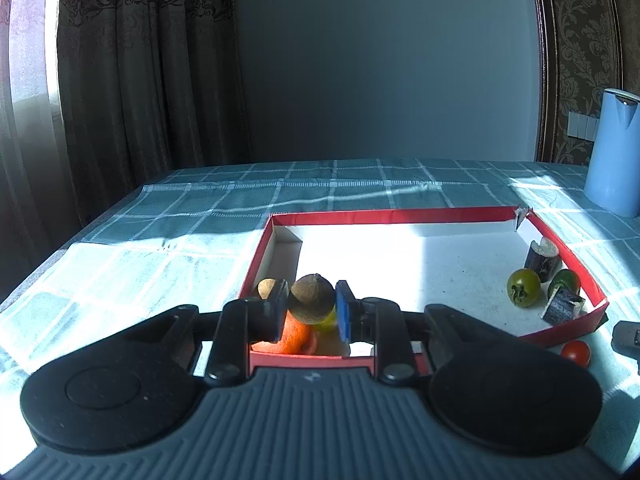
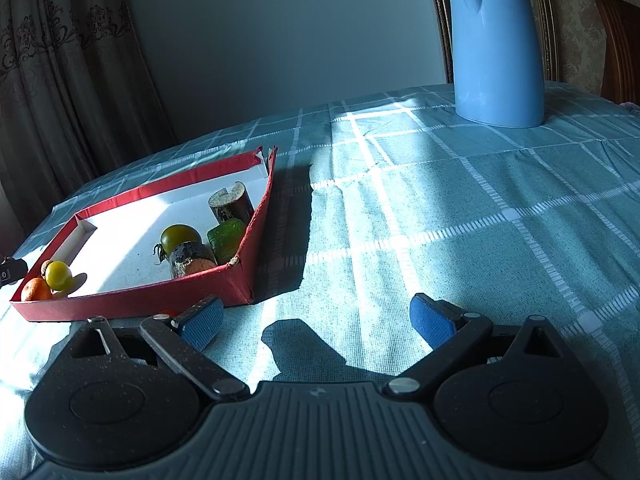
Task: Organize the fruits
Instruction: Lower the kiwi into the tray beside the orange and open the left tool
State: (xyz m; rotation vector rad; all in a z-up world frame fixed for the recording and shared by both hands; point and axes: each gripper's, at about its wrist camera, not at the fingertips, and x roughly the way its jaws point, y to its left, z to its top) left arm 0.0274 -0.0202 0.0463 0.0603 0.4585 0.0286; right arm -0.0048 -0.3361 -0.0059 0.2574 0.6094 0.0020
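In the left wrist view my left gripper (image 1: 311, 307) is shut on a round brown fruit (image 1: 312, 296), held over the near left corner of the red box (image 1: 400, 214). Under it lie an orange (image 1: 294, 338), a yellow fruit (image 1: 329, 319) and a second brown fruit (image 1: 267, 287). At the box's right end sit a green tomato (image 1: 523, 287), a green piece (image 1: 565, 279) and two dark cane pieces (image 1: 542, 260). A red cherry tomato (image 1: 575, 353) lies on the cloth outside the box. My right gripper (image 2: 316, 322) stands open over the cloth, nothing between its pads.
A tall blue kettle (image 2: 496, 48) stands at the far right of the table. The teal checked tablecloth (image 2: 440, 208) covers the table. Curtains hang behind at the left. The table's left edge runs close to the red box (image 2: 132, 292).
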